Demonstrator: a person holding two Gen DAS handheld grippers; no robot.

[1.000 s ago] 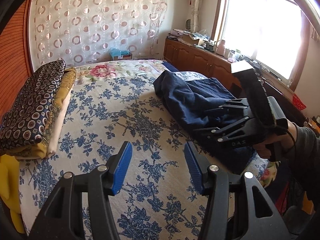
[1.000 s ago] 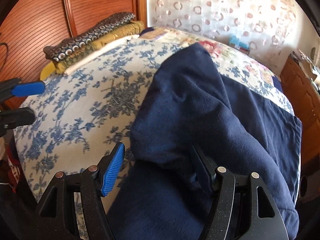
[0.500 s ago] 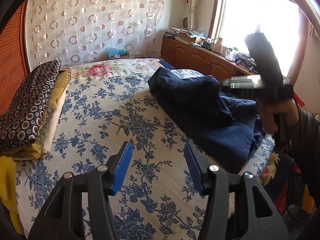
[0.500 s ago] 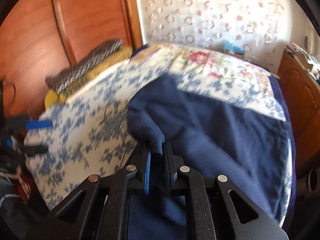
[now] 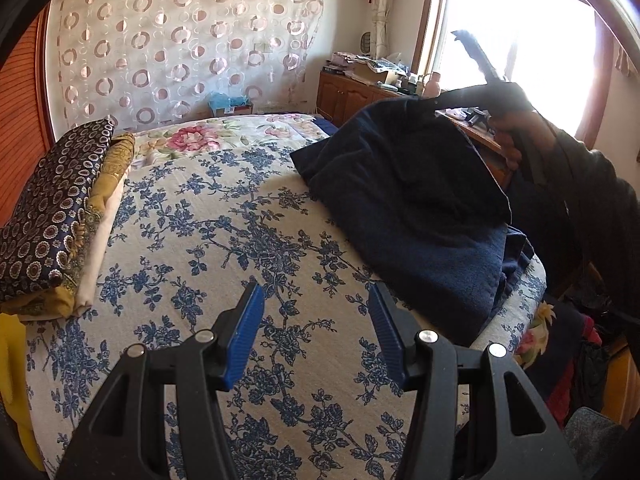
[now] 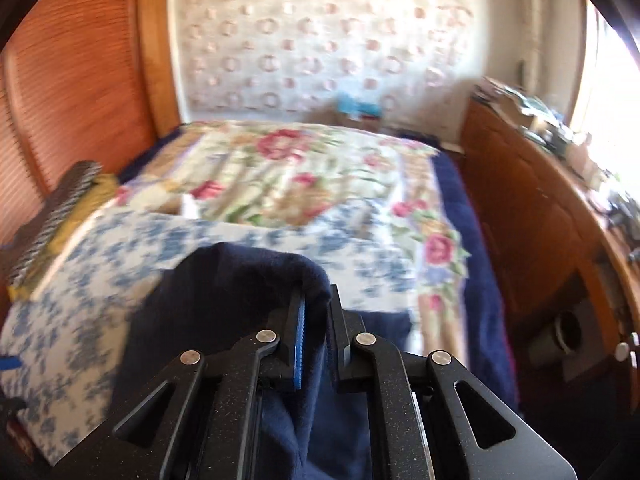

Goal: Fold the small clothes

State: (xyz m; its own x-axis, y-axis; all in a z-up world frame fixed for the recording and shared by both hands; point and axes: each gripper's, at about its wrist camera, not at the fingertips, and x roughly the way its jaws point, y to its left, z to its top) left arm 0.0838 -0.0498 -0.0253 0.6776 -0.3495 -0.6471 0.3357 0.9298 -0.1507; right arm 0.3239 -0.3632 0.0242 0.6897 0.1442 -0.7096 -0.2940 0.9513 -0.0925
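The navy garment (image 5: pixel 404 188) lies on the right side of the bed (image 5: pixel 224 240), at about two o'clock in the left wrist view, with one corner lifted off the cover and the rest slumped in thick folds toward the bed's near right edge. The right gripper (image 6: pixel 316 336) is clenched on that lifted corner: in its own view the dark fleece is pinched between the blue pads (image 6: pixel 299 344), with a fold curling over the top of the fingertips and more cloth hanging down below them. In the left wrist view the right gripper (image 5: pixel 440 102) sits at one o'clock, dark against the bright window (image 5: pixel 532 52), held by a hand (image 5: pixel 516 132) in a dark sleeve (image 5: pixel 592 200). The right wrist view is blurred.

The left gripper (image 5: pixel 316 332) hangs over the near part of the bed at six o'clock, its blue pads (image 5: pixel 244 340) apart with nothing between them, only the blue-flowered bedcover below. It is well apart from the garment.

At nine o'clock in the left wrist view a stack of folded cloths (image 5: pixel 52 216) rests along the bed's left edge, a dark patterned piece on top of a yellow one and a cream one. Farther up the bed, at twelve o'clock, lies a cover with pink roses (image 5: pixel 196 138). Behind it hangs a sheer curtain with ring patterns (image 5: pixel 184 40). A wooden cabinet (image 5: pixel 352 96) cluttered with small things stands under the window at one o'clock.
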